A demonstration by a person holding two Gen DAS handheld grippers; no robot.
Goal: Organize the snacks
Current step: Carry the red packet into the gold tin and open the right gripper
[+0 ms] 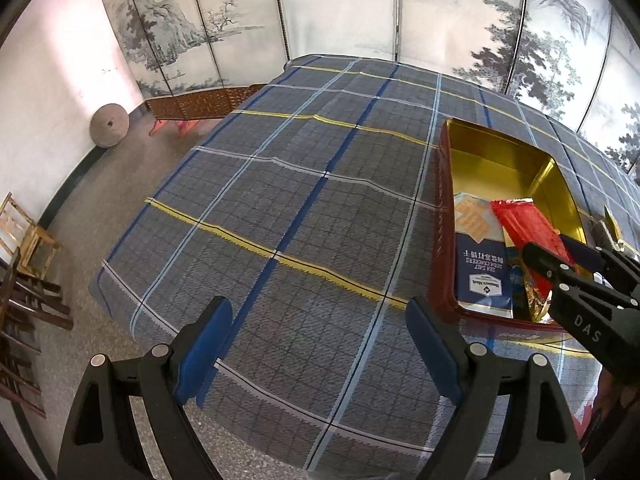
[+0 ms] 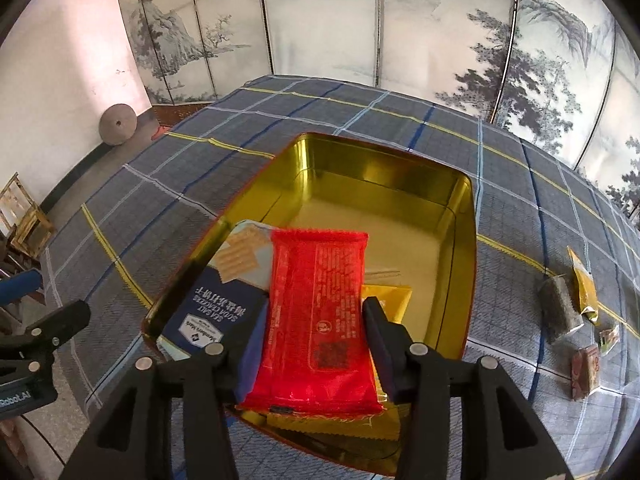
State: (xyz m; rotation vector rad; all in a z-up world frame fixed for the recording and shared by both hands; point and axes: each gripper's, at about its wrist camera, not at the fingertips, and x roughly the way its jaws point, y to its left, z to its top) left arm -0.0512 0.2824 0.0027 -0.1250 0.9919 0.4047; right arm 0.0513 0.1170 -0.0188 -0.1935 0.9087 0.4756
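Right gripper (image 2: 316,332): jaws clamped on a red packet (image 2: 316,304), held flat over the near end of the tin (image 2: 468,240); the blue pads press the packet's two long edges. Red packet: foil wrapper, back side up, printed text and a code square visible, far end crimped. Tin: open, rectangular, gold inside, red outside, standing on the checked cloth (image 2: 140,200) that covers the table. Contents, all at the near end: a navy cracker box (image 2: 212,312) marked "Sea Salt Soda Crackers", lying against the left wall, and a yellow packet (image 2: 390,296) under the red one; the far half of the floor shows bare gold. Left gripper (image 1: 320,340): jaws wide apart, nothing between them, hovering over the cloth well left of the tin. From the left wrist view the tin (image 1: 446,216) sits at the right, with the cracker box (image 1: 480,268) and the red packet (image 1: 532,232) in it and the right gripper (image 1: 560,264) reaching in from the right. Loose on the cloth, right of the tin: a grey block (image 2: 560,308), a gold pouch (image 2: 584,284) and a small red box (image 2: 586,372) nearer the edge. Backdrop: a painted folding screen (image 2: 320,20).
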